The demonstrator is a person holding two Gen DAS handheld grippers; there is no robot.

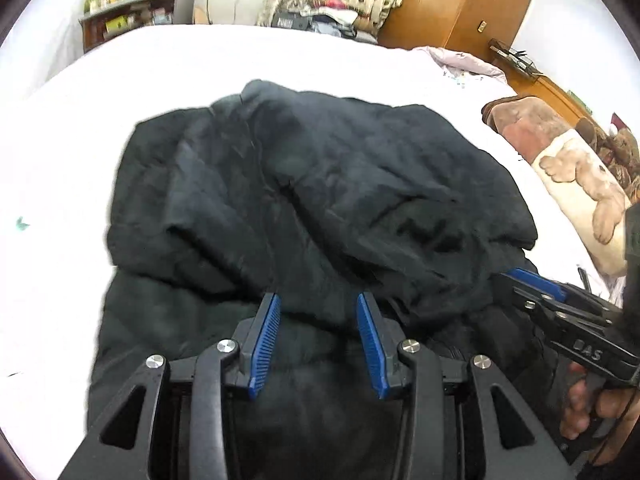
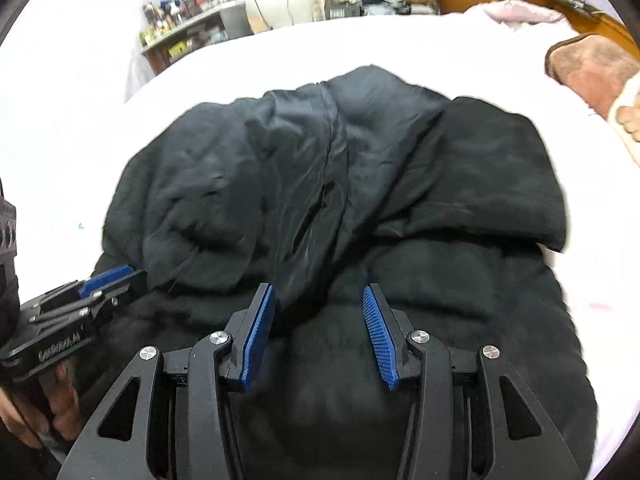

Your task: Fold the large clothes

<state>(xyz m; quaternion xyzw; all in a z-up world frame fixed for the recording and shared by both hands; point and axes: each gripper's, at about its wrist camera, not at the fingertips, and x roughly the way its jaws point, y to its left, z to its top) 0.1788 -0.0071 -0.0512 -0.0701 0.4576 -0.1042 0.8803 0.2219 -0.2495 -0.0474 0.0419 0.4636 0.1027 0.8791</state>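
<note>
Coat (image 1: 304,200) lies bunched on the white bed (image 1: 200,64), its upper part folded over the lower part (lining side up, seam visible in the right wrist view). Left gripper (image 1: 318,336) hangs over the near end of the coat, jaws wide, nothing between them. Right gripper (image 2: 318,332) is beside it over the same end, jaws equally wide and holding nothing. Bear-print blanket (image 1: 576,176) lies at the bed's right edge, apart from the coat.
</note>
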